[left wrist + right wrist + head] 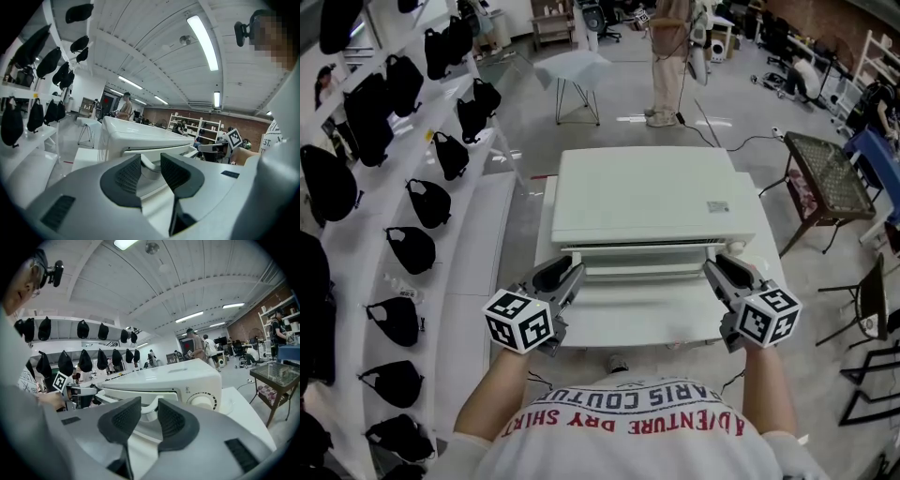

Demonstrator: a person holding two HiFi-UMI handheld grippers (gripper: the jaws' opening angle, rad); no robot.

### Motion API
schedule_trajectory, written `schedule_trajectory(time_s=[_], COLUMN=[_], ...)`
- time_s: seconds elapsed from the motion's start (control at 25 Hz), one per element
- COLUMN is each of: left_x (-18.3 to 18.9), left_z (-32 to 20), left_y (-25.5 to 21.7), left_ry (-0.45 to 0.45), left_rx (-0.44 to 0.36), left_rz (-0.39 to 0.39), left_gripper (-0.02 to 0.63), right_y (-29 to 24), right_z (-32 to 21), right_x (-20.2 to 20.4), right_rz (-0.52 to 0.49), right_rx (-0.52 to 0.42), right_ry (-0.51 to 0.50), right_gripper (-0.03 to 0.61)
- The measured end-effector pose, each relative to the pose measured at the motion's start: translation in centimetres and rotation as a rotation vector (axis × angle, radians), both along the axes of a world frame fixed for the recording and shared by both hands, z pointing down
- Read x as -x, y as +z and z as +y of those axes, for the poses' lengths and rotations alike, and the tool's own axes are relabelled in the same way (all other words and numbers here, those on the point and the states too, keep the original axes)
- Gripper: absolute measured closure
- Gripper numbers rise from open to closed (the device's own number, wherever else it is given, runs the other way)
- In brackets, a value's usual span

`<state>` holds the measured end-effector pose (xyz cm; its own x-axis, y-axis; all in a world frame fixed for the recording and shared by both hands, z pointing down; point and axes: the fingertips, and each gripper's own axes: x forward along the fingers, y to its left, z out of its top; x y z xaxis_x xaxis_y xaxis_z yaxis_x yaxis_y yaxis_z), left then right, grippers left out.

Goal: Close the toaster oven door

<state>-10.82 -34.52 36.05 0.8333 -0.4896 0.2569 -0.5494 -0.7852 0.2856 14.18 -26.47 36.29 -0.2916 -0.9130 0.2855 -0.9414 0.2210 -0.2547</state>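
Both jaws narrow, clamped on handle (149,410): left gripper (567,278), right gripper (717,272). Door (642,314) part open. Risk: uneven L/R lift twists door, handle slips; toaster oven (647,192) skids.

White T-shirt (623,439), red block lettering, sits behind both tongs. Left gripper (569,274) and right gripper (718,268): grey shells, dark ribbed pads (127,175), black-and-white marker cube at rear.

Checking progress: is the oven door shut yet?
Not yet, ajar: a dark gap runs between the top of the door and the oven.
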Motion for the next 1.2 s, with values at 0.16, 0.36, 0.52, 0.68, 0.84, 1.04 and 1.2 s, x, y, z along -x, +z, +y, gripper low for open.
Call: schedule_trajectory(time_s=[0.16, 0.36, 0.52, 0.68, 0.84, 1.04, 1.2], left_x=[-0.2, -0.5, -0.5, -0.3, -0.1, 0.1, -0.5], left_z=[-0.6, -0.8, -1.1, -1.1, -0.6, 1.5, 5.0], left_y=[-0.2, -0.4, -0.4, -0.5, -1.1, -2.6, -4.3], left_ry=[-0.003, 0.007, 0.011, 0.007, 0.017, 0.008, 0.048], left_rx=[0.0, 0.008, 0.011, -0.008, -0.02, -0.003, -0.083], left_rz=[0.004, 0.013, 0.017, 0.002, 0.026, 0.101, 0.085], left_gripper=[0.476, 0.474, 0.471, 0.472, 0.427, 0.408, 0.435], right_y=[-0.2, -0.5, -0.5, -0.6, -1.3, -3.7, -5.4], right_z=[-0.6, -0.8, -1.0, -1.0, -0.9, 1.2, 3.9], right_x=[-0.2, -0.4, -0.4, -0.2, 0.5, 2.5, 5.2], right_rz=[-0.003, 0.008, 0.025, 0.041, 0.089, 0.035, 0.042], right_rx=[-0.006, -0.002, 0.0, -0.001, -0.067, -0.171, -0.241], right_ry=[0.0, -0.007, -0.006, -0.006, 0.006, -0.06, -0.158], right_gripper=[0.469, 0.469, 0.471, 0.469, 0.431, 0.397, 0.463])
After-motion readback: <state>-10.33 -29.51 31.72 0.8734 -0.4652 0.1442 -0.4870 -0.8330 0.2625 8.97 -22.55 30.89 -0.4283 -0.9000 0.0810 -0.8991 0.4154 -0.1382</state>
